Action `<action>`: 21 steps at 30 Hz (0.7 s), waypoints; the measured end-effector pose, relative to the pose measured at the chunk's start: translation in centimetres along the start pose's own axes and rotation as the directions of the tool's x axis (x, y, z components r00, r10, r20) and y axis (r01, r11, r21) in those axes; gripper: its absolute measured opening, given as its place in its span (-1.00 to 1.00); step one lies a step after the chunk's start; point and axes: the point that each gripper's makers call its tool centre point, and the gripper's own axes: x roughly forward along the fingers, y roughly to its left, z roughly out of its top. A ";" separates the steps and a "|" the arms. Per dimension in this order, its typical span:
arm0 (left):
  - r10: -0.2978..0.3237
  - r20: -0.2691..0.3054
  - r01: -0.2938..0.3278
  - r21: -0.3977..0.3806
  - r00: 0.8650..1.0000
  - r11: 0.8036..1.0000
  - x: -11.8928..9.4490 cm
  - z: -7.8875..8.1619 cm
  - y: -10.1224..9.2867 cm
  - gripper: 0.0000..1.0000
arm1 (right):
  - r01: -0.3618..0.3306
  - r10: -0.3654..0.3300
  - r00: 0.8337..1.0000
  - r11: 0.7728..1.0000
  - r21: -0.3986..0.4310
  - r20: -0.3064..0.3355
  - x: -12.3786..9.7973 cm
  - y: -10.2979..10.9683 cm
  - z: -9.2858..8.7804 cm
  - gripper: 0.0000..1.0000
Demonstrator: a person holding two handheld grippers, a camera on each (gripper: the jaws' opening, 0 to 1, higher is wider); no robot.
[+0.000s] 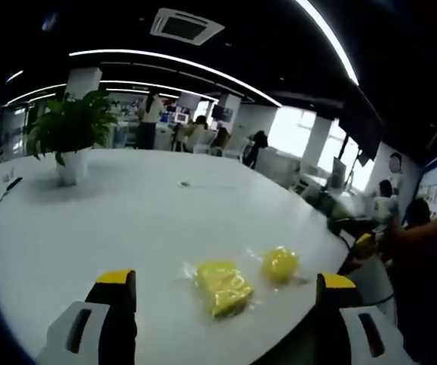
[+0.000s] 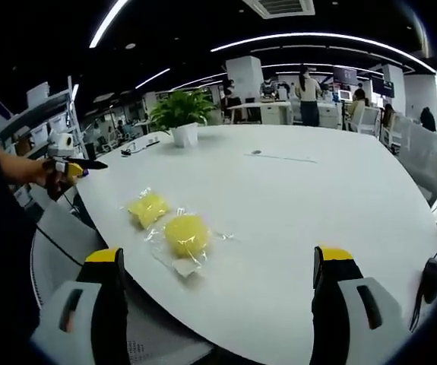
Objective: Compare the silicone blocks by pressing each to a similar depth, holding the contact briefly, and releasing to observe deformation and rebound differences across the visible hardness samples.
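Silicone samples, two of them, lie near the curved front edge of the broad white counter [image 1: 127, 220]. In the left gripper view, low and right of centre, we see a flat yellow rectangular silicone block in a clear plastic wrapper [image 1: 223, 285], and just beside it to the right a rounder yellow silicone lump, also wrapped [image 1: 280, 264]. In the right gripper view the order flips: the flat block [image 2: 148, 207] sits left of centre and the round lump [image 2: 186, 233] lies lower, nearer our tongs.

Our left tongs [image 1: 228, 293] rise from the bottom of their view with jaws spread wide and nothing between them, framing both samples. Our right tongs [image 2: 218, 270] are likewise spread wide and empty, held back from the counter edge. We judge that both are lined up this way to choose a first sample; no pressing has begun.

A green leafy plant in a white pot [image 1: 72, 141] stands at the upper left of the left gripper view, well apart from the samples. A small flat object [image 2: 256, 152] lies mid-counter, too small to identify.
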 end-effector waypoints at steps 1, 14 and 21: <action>0.004 -0.002 -0.004 -0.034 1.000 0.999 0.2 -0.1 0.2 0.95 | -0.006 0.006 1.000 1.000 0.000 0.003 0.1 -0.1 -0.1 0.93; -0.095 -0.119 0.085 -0.086 0.988 0.993 7.8 1.6 -3.0 1.00 | -0.001 0.002 1.000 1.000 0.029 -0.013 -0.2 -0.8 -2.2 0.93; -0.149 -0.208 0.134 -0.084 0.967 0.987 11.7 0.8 -4.7 1.00 | 0.015 -0.015 1.000 0.998 0.053 0.004 0.1 -0.3 -2.2 0.93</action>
